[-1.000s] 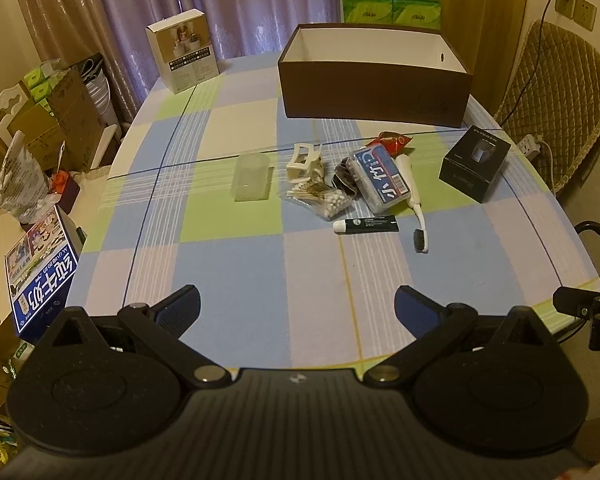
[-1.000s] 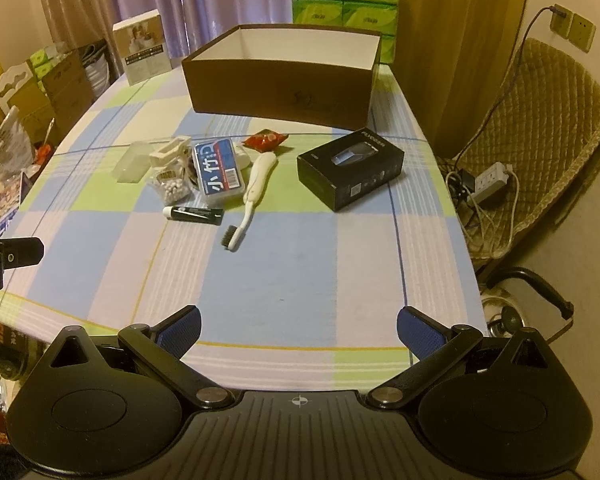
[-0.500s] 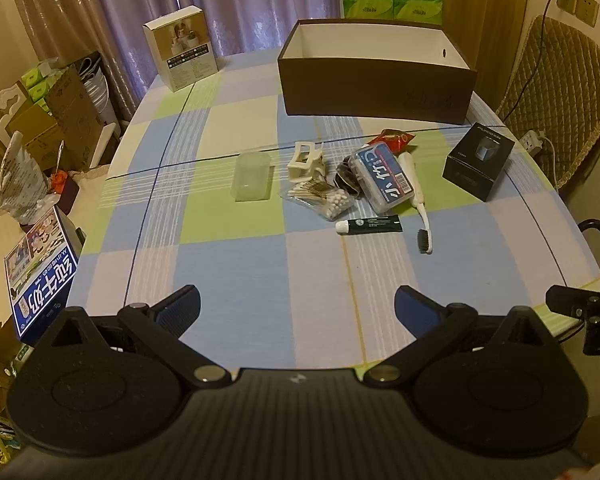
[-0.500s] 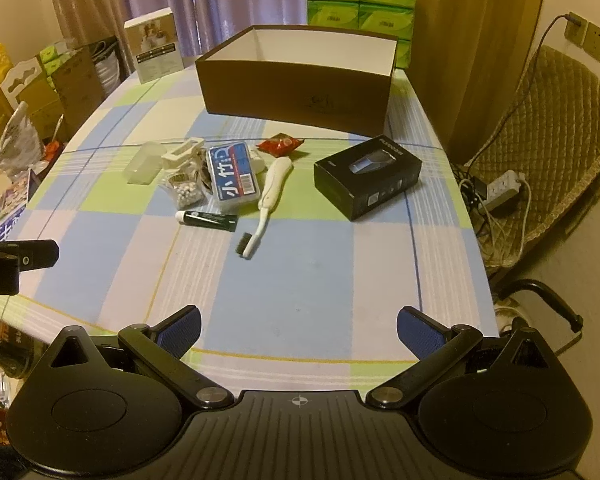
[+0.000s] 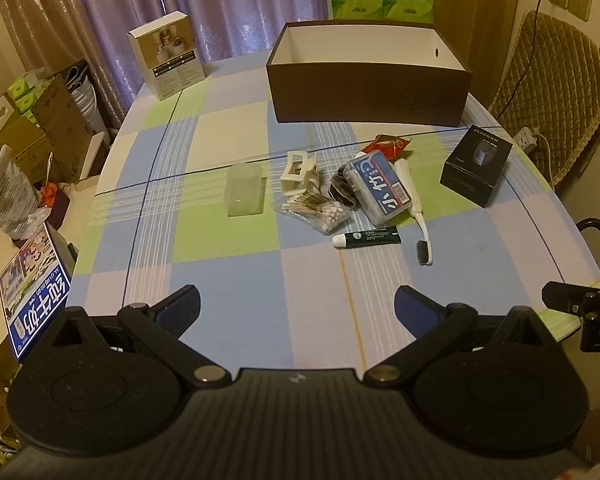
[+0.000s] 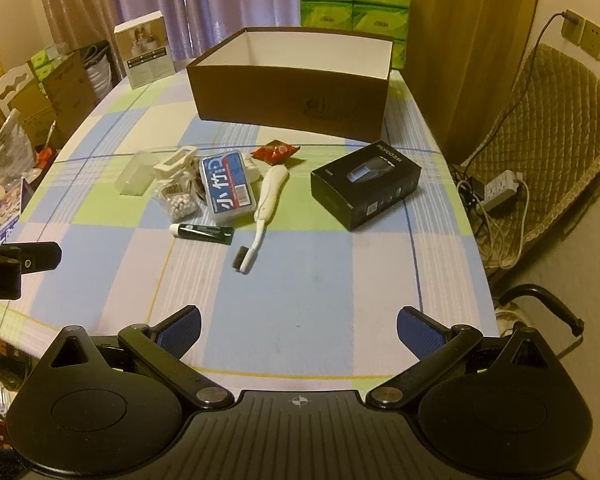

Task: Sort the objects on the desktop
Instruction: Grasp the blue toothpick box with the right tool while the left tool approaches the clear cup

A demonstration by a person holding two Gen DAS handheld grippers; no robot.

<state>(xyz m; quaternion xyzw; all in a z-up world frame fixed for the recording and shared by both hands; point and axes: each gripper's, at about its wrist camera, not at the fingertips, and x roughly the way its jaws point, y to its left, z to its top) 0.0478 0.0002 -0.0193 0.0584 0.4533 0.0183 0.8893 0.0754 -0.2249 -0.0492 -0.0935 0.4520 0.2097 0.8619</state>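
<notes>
The brown box (image 6: 292, 92) stood open at the table's far end. Nearer than it lay the black carton (image 6: 366, 188), right of a cluster: blue-labelled case (image 6: 229, 186), white brush (image 6: 266, 208), dark tube (image 6: 202, 233). The left gripper (image 5: 296, 304) and right gripper (image 6: 298, 326) hovered nearest, fingers spread wide, holding nothing.

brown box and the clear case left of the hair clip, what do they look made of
Brown box: likely cardboard, matte brown outside, white inside, with thin straight walls and sharp folded corners. Clear case: probably frosted translucent plastic; the tablecloth shows dimly through it.
</notes>
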